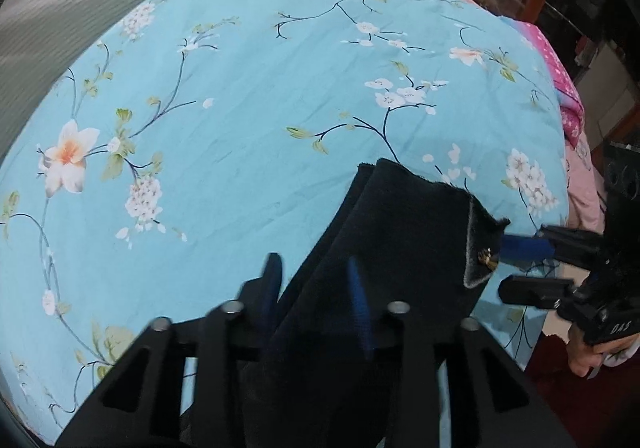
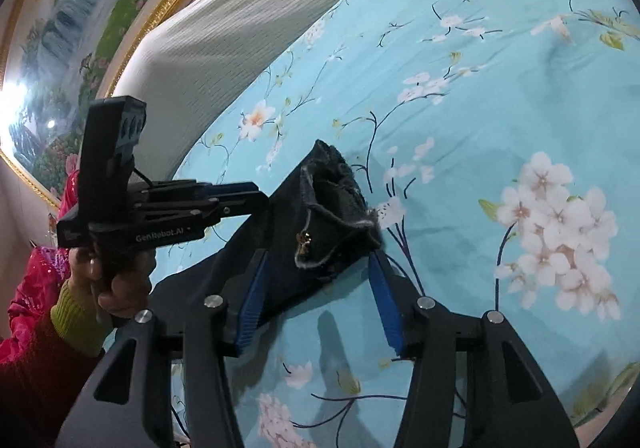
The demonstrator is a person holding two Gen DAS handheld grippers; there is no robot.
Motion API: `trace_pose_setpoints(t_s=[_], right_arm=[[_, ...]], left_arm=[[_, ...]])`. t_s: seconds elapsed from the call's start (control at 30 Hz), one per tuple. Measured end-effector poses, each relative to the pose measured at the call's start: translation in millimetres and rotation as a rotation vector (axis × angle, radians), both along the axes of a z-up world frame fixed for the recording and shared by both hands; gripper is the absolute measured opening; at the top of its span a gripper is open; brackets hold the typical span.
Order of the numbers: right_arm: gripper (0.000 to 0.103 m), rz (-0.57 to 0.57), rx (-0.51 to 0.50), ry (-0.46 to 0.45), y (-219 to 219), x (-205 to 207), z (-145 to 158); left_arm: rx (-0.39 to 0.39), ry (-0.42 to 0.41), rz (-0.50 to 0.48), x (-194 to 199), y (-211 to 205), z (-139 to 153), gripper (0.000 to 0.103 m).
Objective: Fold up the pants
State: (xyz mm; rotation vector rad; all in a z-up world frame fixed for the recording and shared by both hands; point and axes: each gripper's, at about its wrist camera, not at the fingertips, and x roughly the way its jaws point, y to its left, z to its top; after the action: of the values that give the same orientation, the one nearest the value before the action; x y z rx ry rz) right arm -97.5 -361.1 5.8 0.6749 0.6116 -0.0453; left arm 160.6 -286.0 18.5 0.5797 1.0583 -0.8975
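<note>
Left claw point(image 2: 262, 202) level beside pants point(image 2: 320, 224), right claw point(image 2: 320, 280) seemingly parted

Blue floral bedsheet point(image 1: 248, 96), grey ribbed pillow point(image 2: 224, 28), possibly a gold-framed landscape painting point(image 2: 60, 20).

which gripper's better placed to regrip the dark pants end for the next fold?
Right, probably. The right gripper stands open with its blue pads either side of the dark fleece-lined pants end. The left gripper is open too, its far finger hidden behind the cloth on the light-blue floral bedsheet.
</note>
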Motion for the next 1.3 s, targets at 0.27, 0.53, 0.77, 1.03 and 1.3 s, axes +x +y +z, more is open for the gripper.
trace_pose_setpoints(t_s=[0.27, 0.53, 0.77, 1.03, 1.3], right_arm=[[0.047, 0.026, 0.029, -0.01, 0.0, 20.6, -12.6], [0.013, 0.072, -0.019, -0.028, 7.9, 25.4, -11.3], [0.013, 0.251, -0.026, -0.198, 44.4, 22.2, 31.9], [0.013, 0.481, -0.05, -0.283, 116.1, 48.4, 55.8], [0.013, 0.676, -0.075, -0.233, 193.8, 79.2, 41.7]], left_arm=[[-0.021, 0.113, -0.008, 20.4, -22.9, -26.9, 0.037], [-0.142, 0.127, -0.003, 12.7, -6.1, -12.1, 0.009], [-0.297, 0.045, 0.063, -13.2, 54.3, 47.7, 0.009], [-0.39, -0.048, 0.223, -40.3, 158.6, 86.9, 0.004], [-0.429, -0.048, 0.411, -49.1, 251.7, 68.3, 0.002]])
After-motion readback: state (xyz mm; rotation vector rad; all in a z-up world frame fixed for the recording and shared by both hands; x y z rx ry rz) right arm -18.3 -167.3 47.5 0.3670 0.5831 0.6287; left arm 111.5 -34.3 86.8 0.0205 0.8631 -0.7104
